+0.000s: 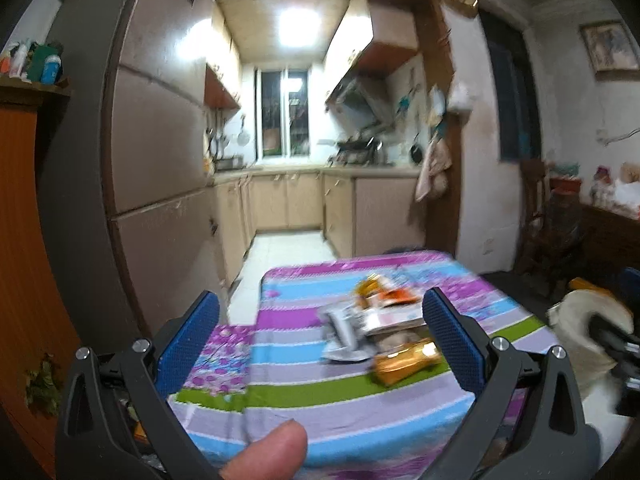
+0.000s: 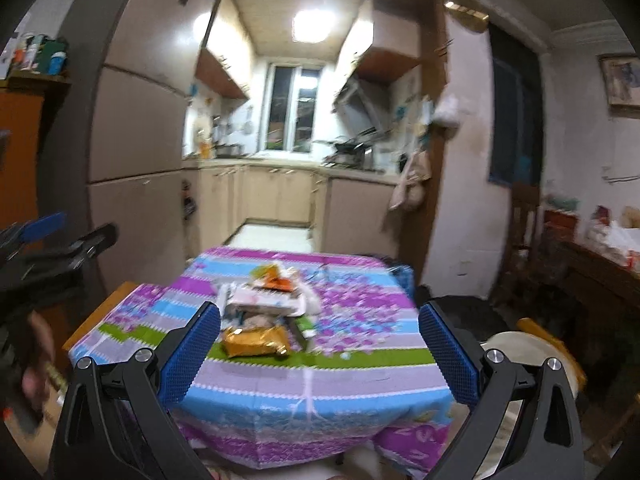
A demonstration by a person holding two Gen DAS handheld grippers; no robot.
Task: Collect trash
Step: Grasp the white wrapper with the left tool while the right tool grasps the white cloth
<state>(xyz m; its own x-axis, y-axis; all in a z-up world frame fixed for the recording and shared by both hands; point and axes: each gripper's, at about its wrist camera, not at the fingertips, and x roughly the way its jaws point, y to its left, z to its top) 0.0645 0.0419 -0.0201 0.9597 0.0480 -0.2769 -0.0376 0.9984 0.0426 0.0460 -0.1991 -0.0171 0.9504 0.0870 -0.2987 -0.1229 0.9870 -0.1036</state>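
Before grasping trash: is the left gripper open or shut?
Open. The left gripper has its blue pads wide apart, holding nothing, short of the wrappers.

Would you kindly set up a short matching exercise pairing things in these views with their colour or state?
Things:
1. wrapper nearest the camera
2. left tongs
3. tablecloth
4. kitchen ceiling light

Colour or state:
A. striped in purple, blue and green
B. switched on
C. shiny gold
D. open and holding nothing

Pairs: 1-C, 2-D, 3-A, 4-B
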